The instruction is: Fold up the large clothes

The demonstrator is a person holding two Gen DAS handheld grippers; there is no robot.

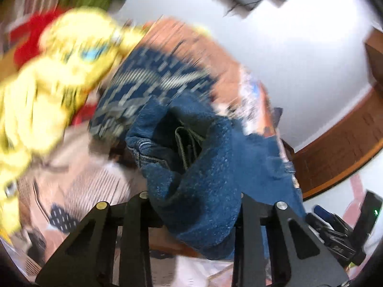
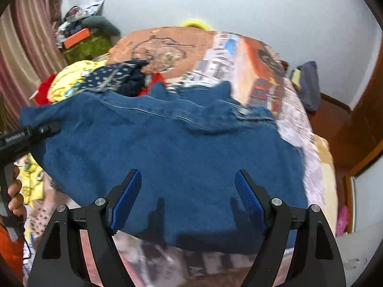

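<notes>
A blue denim garment point(image 2: 167, 148) lies spread over the patterned bed cover point(image 2: 239, 55). In the right wrist view my left gripper point(image 2: 47, 128) comes in from the left edge and pinches the garment's left end. The left wrist view shows that end of the denim point(image 1: 203, 179) bunched up and raised between the jaws of my left gripper point(image 1: 194, 196), which hides the fingertips. My right gripper point(image 2: 188, 184) hovers over the near part of the garment, its blue pads point(image 2: 126, 198) wide apart with nothing held between them.
A heap of clothes sits at the bed's far left: a yellow one point(image 2: 69, 81), a red one point(image 2: 43, 91) and a dark patterned one point(image 2: 115, 76). A person's hand point(image 2: 14, 191) holds the left gripper's handle. A striped curtain point(image 2: 28, 35) hangs left; a wooden door frame point(image 2: 368, 129) stands right.
</notes>
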